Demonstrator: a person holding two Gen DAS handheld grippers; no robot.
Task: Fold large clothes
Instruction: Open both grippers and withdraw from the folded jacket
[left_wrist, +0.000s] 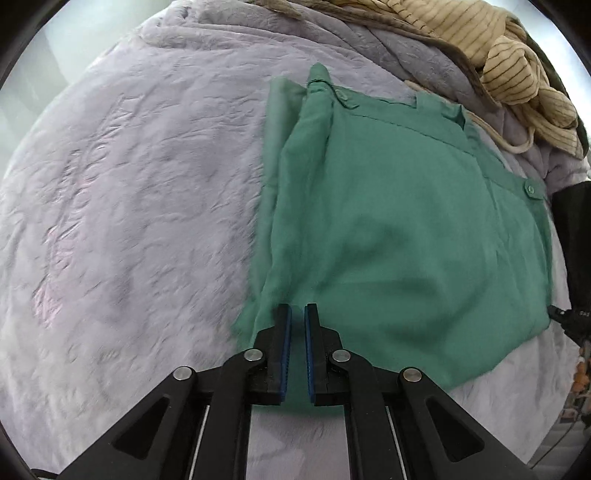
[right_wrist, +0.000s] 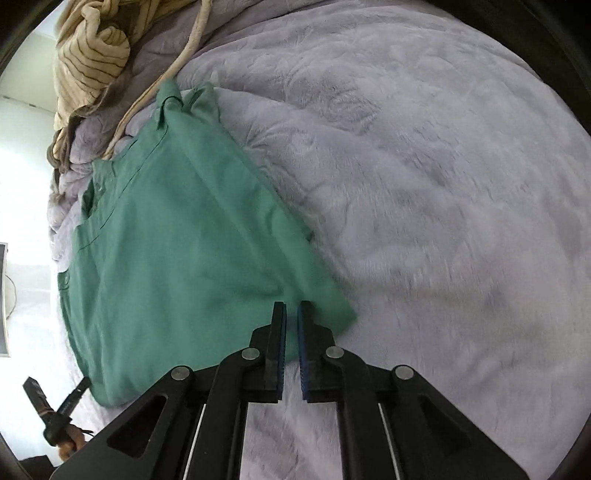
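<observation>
Green trousers (left_wrist: 399, 229) are lying folded on the lilac blanket (left_wrist: 129, 192) covering the bed, waistband pointing toward a striped beige garment (left_wrist: 509, 62) bunched at the far edge. Left gripper (left_wrist: 297, 314) is hovering over the near edge of the trousers, its fingers nearly together and gripping nothing. Right gripper (right_wrist: 291, 310) is doing the same over the opposite near corner, fingers drawn close with no fabric between them.

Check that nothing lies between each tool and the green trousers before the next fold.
Nothing visible does. The left tool and right tool each hang directly over the green trousers on the grey blanket. The striped cloth sits beyond the waistband, aside.
</observation>
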